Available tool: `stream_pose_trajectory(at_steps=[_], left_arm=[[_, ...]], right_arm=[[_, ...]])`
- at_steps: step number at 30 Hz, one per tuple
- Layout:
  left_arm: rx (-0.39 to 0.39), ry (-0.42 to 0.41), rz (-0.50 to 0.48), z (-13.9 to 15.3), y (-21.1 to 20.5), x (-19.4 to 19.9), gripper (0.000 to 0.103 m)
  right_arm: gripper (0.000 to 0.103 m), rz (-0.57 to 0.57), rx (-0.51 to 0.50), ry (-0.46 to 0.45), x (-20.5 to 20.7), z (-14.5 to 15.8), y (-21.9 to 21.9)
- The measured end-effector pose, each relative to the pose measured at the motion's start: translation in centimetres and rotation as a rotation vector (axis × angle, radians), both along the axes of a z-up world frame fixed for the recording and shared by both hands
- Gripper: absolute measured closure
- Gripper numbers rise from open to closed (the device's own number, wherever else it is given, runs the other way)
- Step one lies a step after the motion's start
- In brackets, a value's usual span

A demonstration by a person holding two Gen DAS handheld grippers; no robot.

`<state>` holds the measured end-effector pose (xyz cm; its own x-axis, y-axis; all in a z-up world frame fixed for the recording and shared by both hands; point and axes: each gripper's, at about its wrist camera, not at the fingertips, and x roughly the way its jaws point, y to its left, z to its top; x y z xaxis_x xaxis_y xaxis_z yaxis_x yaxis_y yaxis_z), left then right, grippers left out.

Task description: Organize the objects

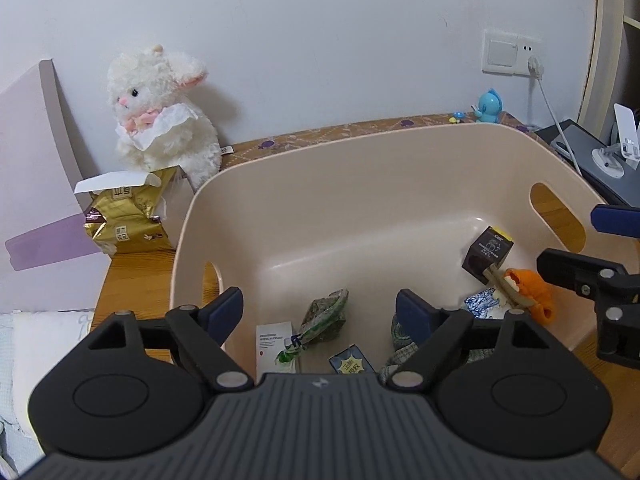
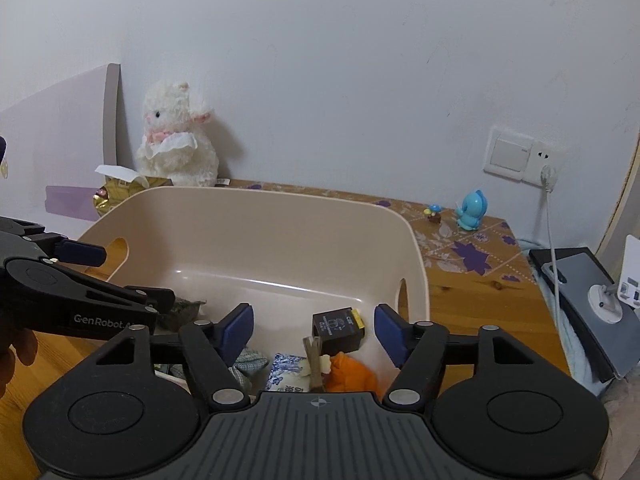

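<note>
Beige bin (image 1: 320,200) on the wooden desk (image 2: 472,300) — small items inside: dark box (image 2: 338,330), orange toy (image 2: 352,374), green packet (image 1: 326,320). Left gripper (image 1: 319,312) and right gripper (image 2: 314,330) both over the bin — jaws apart, holding nothing.

White wall (image 2: 320,80), wooden desk (image 2: 480,300), wall socket (image 2: 520,156).

Beige plastic bin (image 1: 360,184) with cut-out handles, upright on a wooden table, holding a dark brown box (image 1: 486,252) tilted at right, an orange toy (image 1: 532,290), a green wrapped packet (image 1: 326,316), a white card (image 1: 274,342)
</note>
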<state>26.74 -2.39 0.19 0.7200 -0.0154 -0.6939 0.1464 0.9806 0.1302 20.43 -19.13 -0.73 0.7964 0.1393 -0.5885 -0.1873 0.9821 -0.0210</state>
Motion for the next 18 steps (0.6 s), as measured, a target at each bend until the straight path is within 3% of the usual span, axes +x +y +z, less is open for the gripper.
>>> stream_pose_trajectory(at_steps=[10, 14, 18], left_arm=[[-0.034, -0.092, 0.026, 3.5, 0.8, -3.1, 0.017], [-0.045, -0.151, 0.054, 4.8, 1.3, -5.3, 0.016], [-0.013, -0.207, 0.055, 5.8, 1.5, -7.9, 0.016]], right_arm=[[0.025, -0.033, 0.013, -0.061, -2.8, 2.4, -0.3], [0.017, -0.030, 0.023, -0.082, -4.4, 3.5, -0.2], [0.014, -0.028, 0.025, -0.097, -6.2, 4.2, -0.2]])
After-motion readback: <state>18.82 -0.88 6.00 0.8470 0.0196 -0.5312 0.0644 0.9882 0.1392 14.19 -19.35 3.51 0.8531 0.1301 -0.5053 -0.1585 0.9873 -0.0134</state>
